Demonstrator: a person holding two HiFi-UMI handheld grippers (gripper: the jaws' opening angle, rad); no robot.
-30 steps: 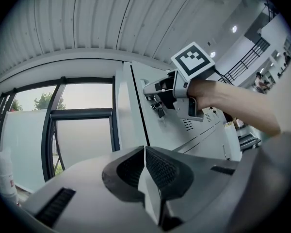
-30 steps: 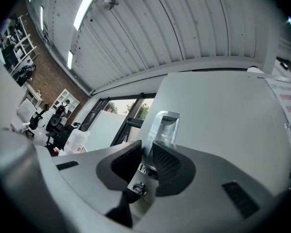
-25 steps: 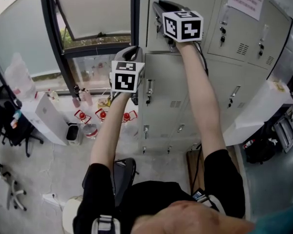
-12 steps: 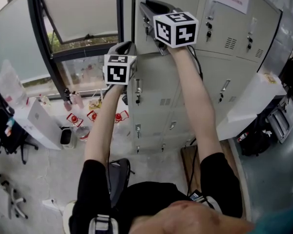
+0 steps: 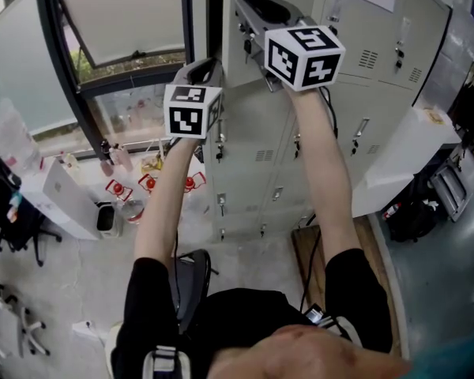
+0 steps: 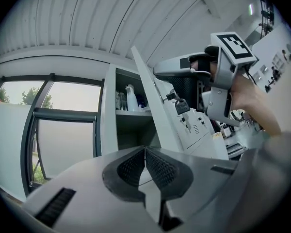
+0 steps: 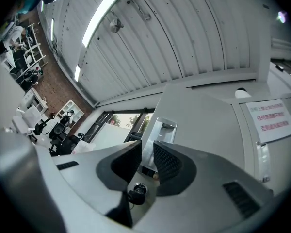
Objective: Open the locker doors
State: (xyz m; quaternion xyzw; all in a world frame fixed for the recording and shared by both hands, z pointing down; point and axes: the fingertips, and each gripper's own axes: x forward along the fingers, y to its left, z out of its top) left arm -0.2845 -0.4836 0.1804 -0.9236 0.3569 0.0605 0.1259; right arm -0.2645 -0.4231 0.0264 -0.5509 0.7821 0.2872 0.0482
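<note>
Right tongs point(image 5: 251, 10) meet the top locker door point(image 5: 231, 42) at twelve o'clock. Left tongs point(image 5: 204, 69) hang at eleven o'clock, beside the grey lockers point(image 5: 261, 129). A window point(image 5: 126, 22) fills ten o'clock.

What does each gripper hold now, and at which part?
The right gripper holds the open locker door at its handle. The left gripper is shut and holds nothing.
</note>
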